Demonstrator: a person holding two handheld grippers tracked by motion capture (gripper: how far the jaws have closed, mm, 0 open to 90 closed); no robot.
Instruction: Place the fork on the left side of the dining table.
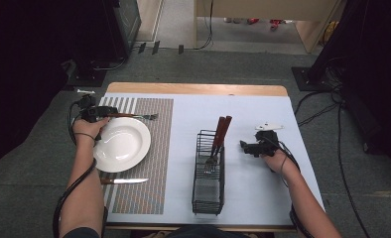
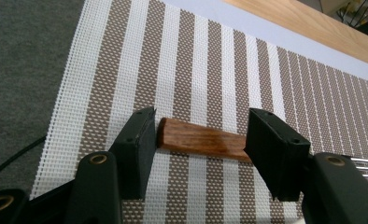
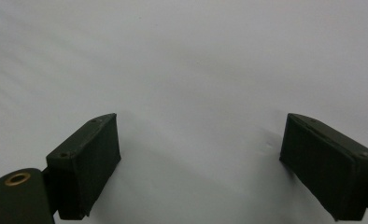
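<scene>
A fork (image 1: 136, 116) with a wooden handle (image 2: 198, 140) lies on the striped placemat (image 1: 151, 163) behind a white plate (image 1: 121, 144). My left gripper (image 1: 105, 114) is at the fork's handle end. Seen from the left gripper view, my left gripper (image 2: 201, 120) is open, its jaws standing either side of the handle's end, which rests on the mat; the handle runs on behind the right jaw. A knife (image 1: 125, 181) lies on the mat in front of the plate. My right gripper (image 1: 244, 147) is open over bare white table cover, with nothing between the jaws of the right gripper (image 3: 201, 122).
A black wire basket (image 1: 207, 191) stands mid-table, left of my right gripper, holding cutlery with wooden handles (image 1: 222, 128) that lean up and back. The white cover (image 1: 263, 109) ends at a wooden strip along the far edge. Cables and dark stands sit on the floor around.
</scene>
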